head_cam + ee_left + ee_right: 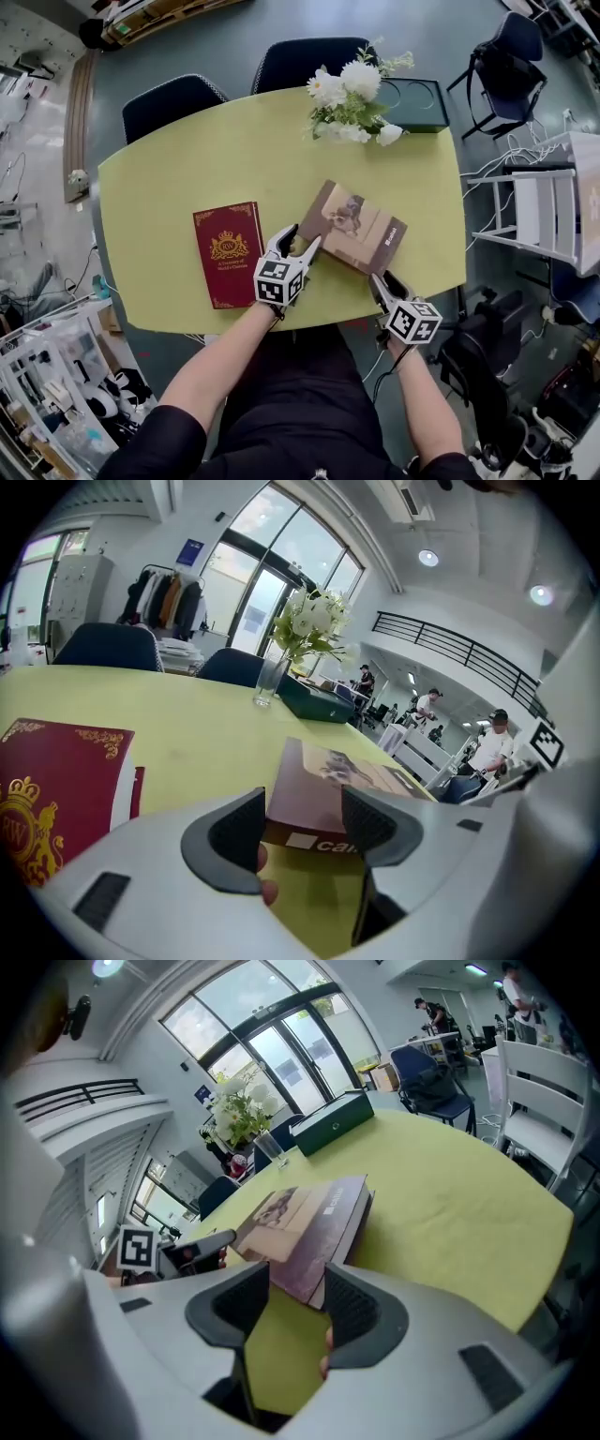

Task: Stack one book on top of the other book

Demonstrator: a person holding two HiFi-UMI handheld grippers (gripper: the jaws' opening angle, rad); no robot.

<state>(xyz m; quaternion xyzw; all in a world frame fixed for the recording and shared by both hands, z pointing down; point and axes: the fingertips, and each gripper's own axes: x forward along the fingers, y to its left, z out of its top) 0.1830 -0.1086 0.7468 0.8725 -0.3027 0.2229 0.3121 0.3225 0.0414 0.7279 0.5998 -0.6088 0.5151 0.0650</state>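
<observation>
The red book [228, 253] lies flat near the table's [187, 159] front edge, left of centre. Just beside it, the left gripper [296, 246] has its jaws spread at the brown book's [354, 228] left corner, not pressing it. The right gripper [384, 281], equally unclenched, points at that book's corner nearest the front edge.

I see the red book [228, 253], gold crest on its cover, closed and flat left of centre; the brown book [354, 228] lies flat right of centre, askew; they lie apart.
</observation>
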